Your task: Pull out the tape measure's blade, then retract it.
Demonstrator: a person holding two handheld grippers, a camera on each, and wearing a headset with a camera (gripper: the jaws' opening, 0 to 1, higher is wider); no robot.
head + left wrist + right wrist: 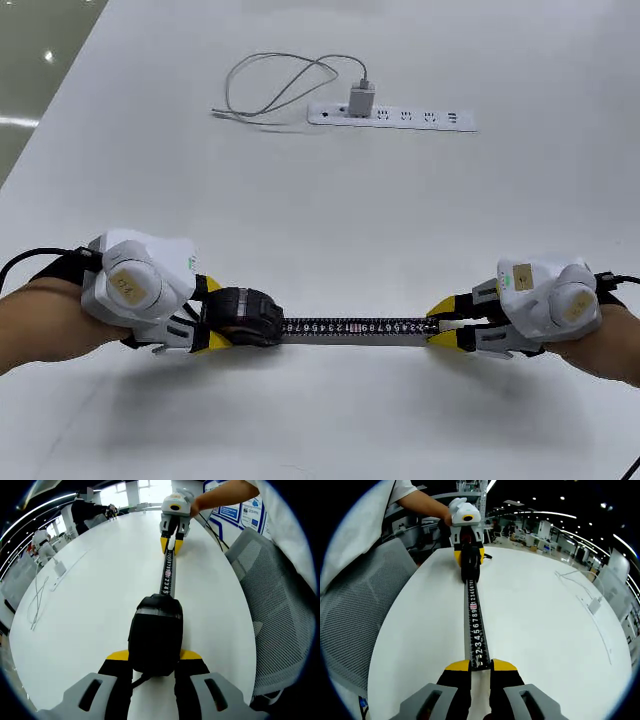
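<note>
Stretching the blade (360, 327) out appears the step in hand: the left gripper (213, 315) clamps its jaws on the black tape measure case (245, 317), the right gripper (441, 323) pinches the blade's tip, both low over the counter (350, 220). Its long axis runs left-right, tip pointing right. Next, I judge, guide the tip straight back toward the case, slowly

Desk (330, 230): white, smooth, low sheen with soft reflections. Tape measure case (243, 315): black plastic, mostly matt, with a glossier band on top. Blade (360, 328) out of the case: thin, pale, satin strip with printed digits. Left gripper (214, 313) and right gripper (443, 322): glossy white plastic shells, matt black yellow-tipped fingers. Chair (280, 610) beside the case: grey mesh cloth.
</note>
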